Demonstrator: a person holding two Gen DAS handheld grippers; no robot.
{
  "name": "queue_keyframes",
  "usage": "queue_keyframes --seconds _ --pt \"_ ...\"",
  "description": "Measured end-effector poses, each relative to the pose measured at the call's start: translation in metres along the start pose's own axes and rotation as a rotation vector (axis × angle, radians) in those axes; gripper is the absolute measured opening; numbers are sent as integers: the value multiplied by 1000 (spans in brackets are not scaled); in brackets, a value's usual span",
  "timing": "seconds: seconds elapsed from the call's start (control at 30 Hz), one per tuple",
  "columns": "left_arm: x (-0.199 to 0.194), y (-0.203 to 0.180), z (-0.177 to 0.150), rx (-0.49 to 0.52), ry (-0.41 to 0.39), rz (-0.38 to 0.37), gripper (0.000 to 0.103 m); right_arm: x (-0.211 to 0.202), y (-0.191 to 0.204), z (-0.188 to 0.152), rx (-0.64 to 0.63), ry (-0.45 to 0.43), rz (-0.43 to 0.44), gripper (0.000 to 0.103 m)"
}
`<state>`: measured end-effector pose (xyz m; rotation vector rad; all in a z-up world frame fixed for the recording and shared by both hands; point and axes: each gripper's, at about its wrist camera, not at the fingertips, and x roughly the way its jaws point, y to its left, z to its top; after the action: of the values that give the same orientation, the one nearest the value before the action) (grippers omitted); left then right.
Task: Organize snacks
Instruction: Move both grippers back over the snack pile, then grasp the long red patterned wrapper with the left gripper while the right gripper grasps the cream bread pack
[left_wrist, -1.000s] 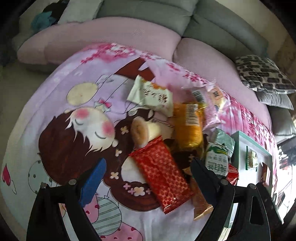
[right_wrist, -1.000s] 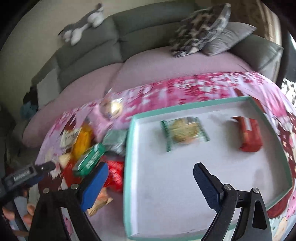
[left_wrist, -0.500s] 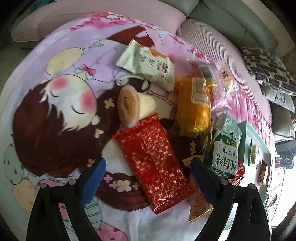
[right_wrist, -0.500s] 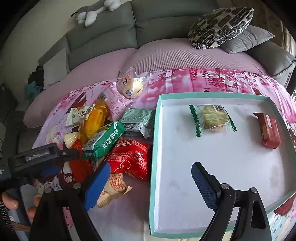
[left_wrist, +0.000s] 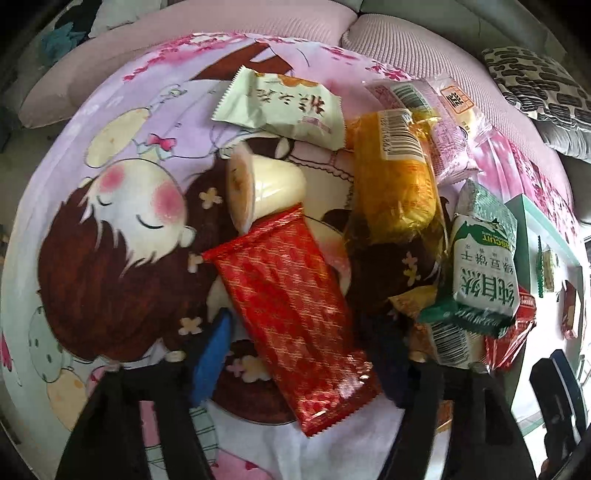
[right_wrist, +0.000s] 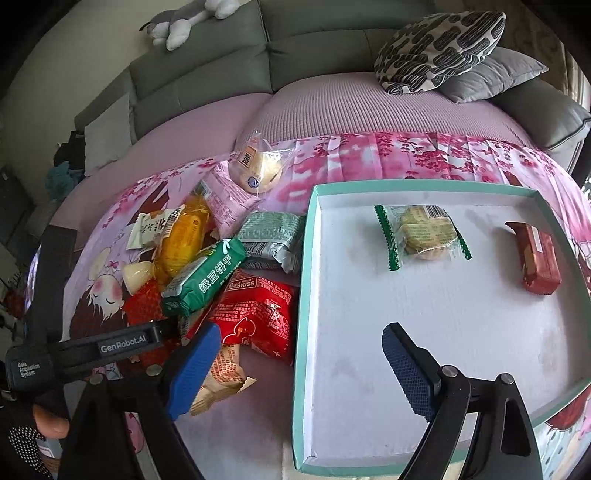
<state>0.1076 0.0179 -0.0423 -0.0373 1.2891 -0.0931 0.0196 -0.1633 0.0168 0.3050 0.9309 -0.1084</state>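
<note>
Snacks (right_wrist: 207, 273) heaped beside tray (right_wrist: 306, 295) — left gripper (left_wrist: 303, 343) closing around red wafer packet (left_wrist: 291, 317); right gripper (right_wrist: 295, 362) gapes empty.

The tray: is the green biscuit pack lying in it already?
No, the green biscuit pack lies in the pile beside the tray, which holds only two other snacks.

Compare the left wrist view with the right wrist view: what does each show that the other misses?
Only the left wrist view shows the left gripper closing around the long red packet. Only the right wrist view shows the whole tray floor, the right gripper open over the tray's edge, and the plush toy. Both show the snack pile, including the green biscuit pack.
</note>
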Motion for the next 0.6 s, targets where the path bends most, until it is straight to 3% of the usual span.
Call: queue_keyframes --seconds 0.2,0.33,0.5,0.6 --pt "-5 14 -6 -29 -12 -29 52 -4 16 -3 -58 2 20 91" --pt "-9 24 -4 -32 -5 -37 51 1 32 -9 -98 37 44 74" --pt "-13 33 -6 -64 -1 -59 48 7 44 -13 -139 77 71 61" --pt "-13 34 -4 -65 -2 -58 47 8 51 -16 -152 92 100 58"
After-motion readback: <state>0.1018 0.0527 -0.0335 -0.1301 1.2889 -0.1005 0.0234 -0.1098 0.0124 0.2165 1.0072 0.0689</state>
